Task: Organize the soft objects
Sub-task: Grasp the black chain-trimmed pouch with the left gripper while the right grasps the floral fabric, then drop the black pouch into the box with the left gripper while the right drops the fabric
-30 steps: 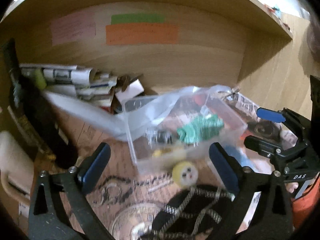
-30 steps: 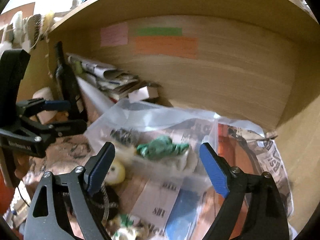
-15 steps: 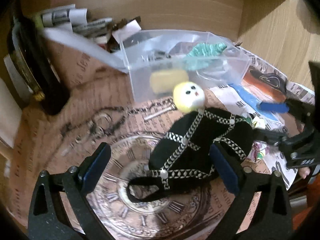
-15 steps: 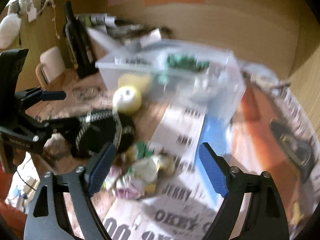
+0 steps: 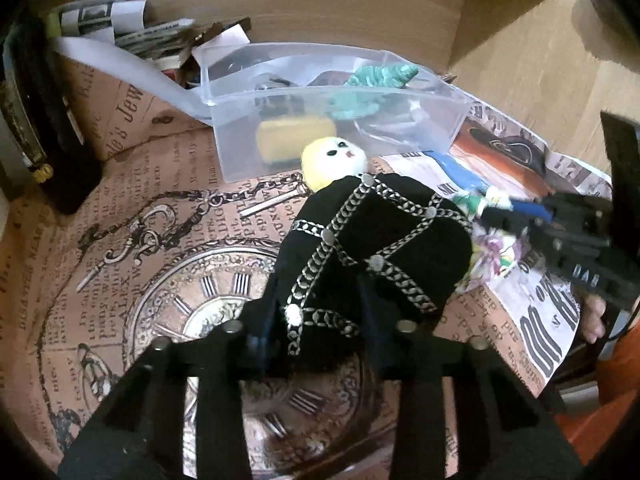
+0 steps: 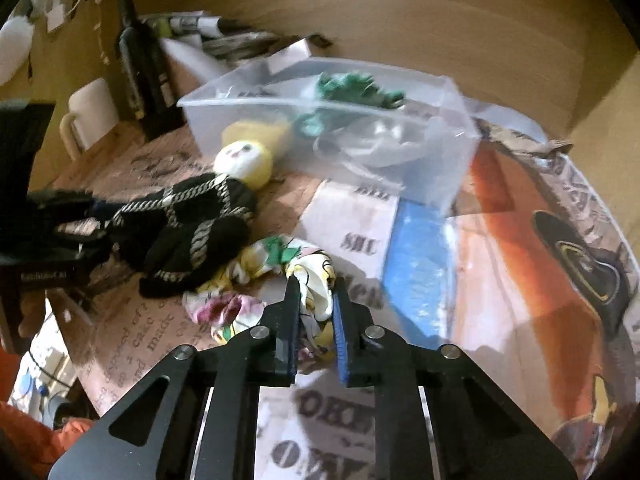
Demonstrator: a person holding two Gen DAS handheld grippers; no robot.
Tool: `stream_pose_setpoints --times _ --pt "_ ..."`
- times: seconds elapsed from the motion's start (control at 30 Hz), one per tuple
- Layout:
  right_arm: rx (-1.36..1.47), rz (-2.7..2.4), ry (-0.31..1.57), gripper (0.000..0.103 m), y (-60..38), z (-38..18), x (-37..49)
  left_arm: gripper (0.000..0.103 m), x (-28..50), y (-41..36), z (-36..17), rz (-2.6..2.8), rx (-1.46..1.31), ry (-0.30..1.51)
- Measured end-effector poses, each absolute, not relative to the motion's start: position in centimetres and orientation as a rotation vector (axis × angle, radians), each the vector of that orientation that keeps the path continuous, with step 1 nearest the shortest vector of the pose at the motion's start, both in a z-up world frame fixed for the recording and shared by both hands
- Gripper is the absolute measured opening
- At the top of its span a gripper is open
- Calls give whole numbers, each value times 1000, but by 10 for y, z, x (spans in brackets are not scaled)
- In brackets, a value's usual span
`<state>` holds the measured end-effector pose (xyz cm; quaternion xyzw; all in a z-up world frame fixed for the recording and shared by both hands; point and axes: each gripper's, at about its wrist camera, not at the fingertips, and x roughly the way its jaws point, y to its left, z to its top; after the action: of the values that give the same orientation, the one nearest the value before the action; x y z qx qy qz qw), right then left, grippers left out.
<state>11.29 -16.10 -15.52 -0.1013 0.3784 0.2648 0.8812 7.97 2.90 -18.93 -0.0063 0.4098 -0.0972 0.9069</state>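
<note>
A black cloth with silver chain trim (image 5: 372, 248) lies on the printed table cover, and my left gripper (image 5: 320, 324) is shut on its near end. A yellow plush ball with a face (image 5: 334, 158) rests at its far end. My right gripper (image 6: 316, 300) is shut on a crumpled floral cloth (image 6: 276, 276), which also shows in the left wrist view (image 5: 490, 250). A clear plastic box (image 5: 320, 96) behind holds a green soft thing (image 5: 372, 80) and a yellow sponge (image 5: 294, 142). The black cloth (image 6: 188, 224) and ball (image 6: 244, 160) also show in the right wrist view.
A dark bottle (image 6: 140, 64) and a white mug (image 6: 90, 116) stand at the left. Stacked papers (image 5: 132, 28) lie at the back against the wooden shelf wall. A blue strip (image 6: 420, 268) lies on the newspaper right of the floral cloth.
Both grippers dropped from the box toward the table and closed. The left one closed on the black cloth, the right one on the floral cloth.
</note>
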Motion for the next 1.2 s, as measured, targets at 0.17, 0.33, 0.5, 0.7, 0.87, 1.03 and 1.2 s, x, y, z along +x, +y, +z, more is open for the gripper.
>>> stream_pose_setpoints --times 0.17,0.33,0.5,0.7,0.87,1.03,1.2 --pt "-175 503 724 12 -177 -136 115 26 68 29 -172 -190 7 796" --pt "-133 463 659 12 -191 -115 121 24 61 35 -149 -198 -12 736" --pt "-100 440 600 12 -199 -99 124 19 62 42 -127 -212 -42 687" --pt "-79 447 553 13 -201 -86 128 19 69 46 -103 -227 -74 641" --pt "-69 457 521 13 -199 -78 130 18 73 48 -81 -207 -69 580" --pt "-60 469 486 13 -199 -69 136 18 80 53 -59 -170 -75 506" --pt "-51 475 452 13 -197 -57 144 19 102 58 -49 -124 -85 462"
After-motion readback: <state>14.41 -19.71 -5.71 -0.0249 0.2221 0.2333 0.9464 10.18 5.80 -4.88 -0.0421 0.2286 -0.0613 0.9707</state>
